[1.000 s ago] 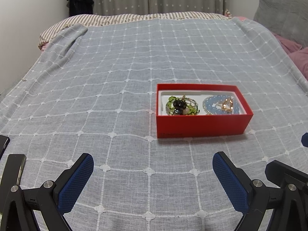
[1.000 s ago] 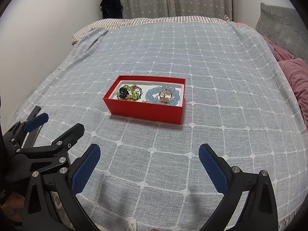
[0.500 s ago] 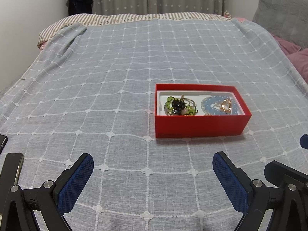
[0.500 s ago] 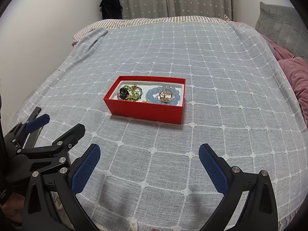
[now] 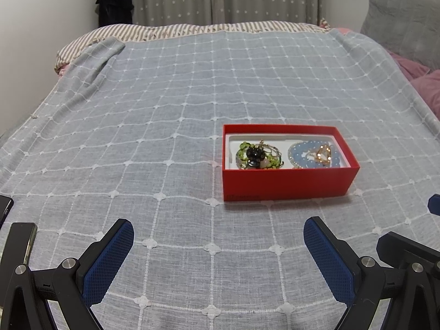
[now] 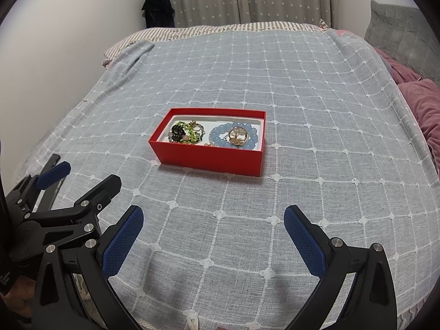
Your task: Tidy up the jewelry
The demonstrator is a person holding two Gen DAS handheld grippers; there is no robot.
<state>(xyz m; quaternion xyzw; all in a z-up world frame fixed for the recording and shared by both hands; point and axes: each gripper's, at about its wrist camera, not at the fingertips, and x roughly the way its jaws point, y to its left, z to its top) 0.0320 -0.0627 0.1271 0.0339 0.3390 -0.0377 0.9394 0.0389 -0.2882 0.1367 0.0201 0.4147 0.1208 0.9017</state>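
Note:
A red open box (image 5: 286, 185) sits on the grey checked bedspread; it also shows in the right wrist view (image 6: 209, 159). Inside lie a green and black bead cluster (image 5: 257, 155) at the left and a blue bead bracelet (image 5: 302, 159) with a gold piece (image 5: 324, 152) at the right. The same cluster (image 6: 187, 132) and blue bracelet (image 6: 233, 136) show in the right wrist view. My left gripper (image 5: 218, 236) is open and empty, short of the box. My right gripper (image 6: 214, 225) is open and empty, also short of the box.
The bedspread (image 5: 165, 110) covers the whole bed. A grey pillow (image 5: 404, 27) and pink bedding (image 5: 423, 88) lie at the right. A dark garment (image 5: 115, 0) hangs at the back left. The left gripper (image 6: 66, 187) shows at the left of the right wrist view.
Both views have shifted only slightly; the box sits a little lower left in the left wrist view. Both grippers stay open and empty.

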